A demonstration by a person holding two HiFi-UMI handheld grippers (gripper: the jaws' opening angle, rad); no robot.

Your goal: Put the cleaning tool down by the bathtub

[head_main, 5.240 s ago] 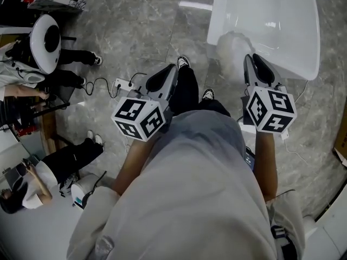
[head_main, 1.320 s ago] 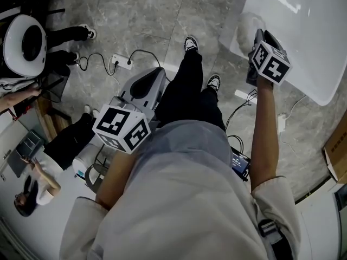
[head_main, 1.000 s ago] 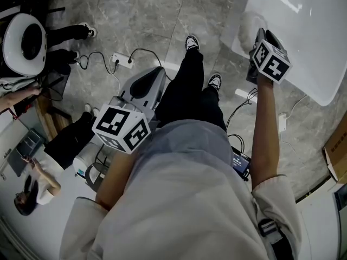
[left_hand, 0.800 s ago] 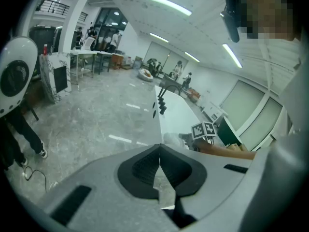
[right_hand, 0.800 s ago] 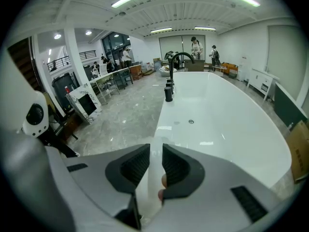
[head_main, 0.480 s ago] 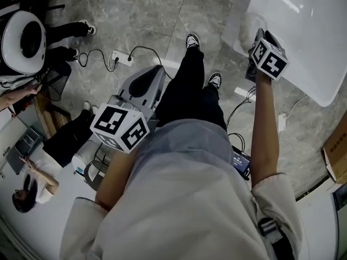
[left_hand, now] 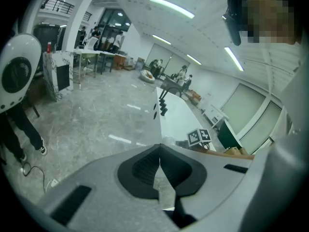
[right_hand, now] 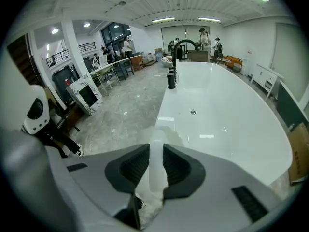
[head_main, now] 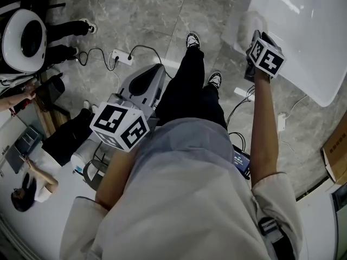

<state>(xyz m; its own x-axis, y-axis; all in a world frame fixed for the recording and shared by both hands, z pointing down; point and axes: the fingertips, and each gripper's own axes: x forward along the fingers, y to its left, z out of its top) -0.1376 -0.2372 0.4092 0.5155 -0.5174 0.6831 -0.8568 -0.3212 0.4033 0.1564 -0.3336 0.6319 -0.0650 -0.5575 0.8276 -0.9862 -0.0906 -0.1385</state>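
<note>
Closest to us, our left gripper [left_hand: 160, 151] sits with its jaws pressed together on nothing, while farther out our right gripper [right_hand: 157, 159] pinches the pale handle of the cleaning tool [right_hand: 155, 180], whose fluffy head hangs at the near rim of the white bathtub [right_hand: 219, 117].

White bathtub [head_main: 303, 31] — grey marbled floor [head_main: 135, 15]
</note>
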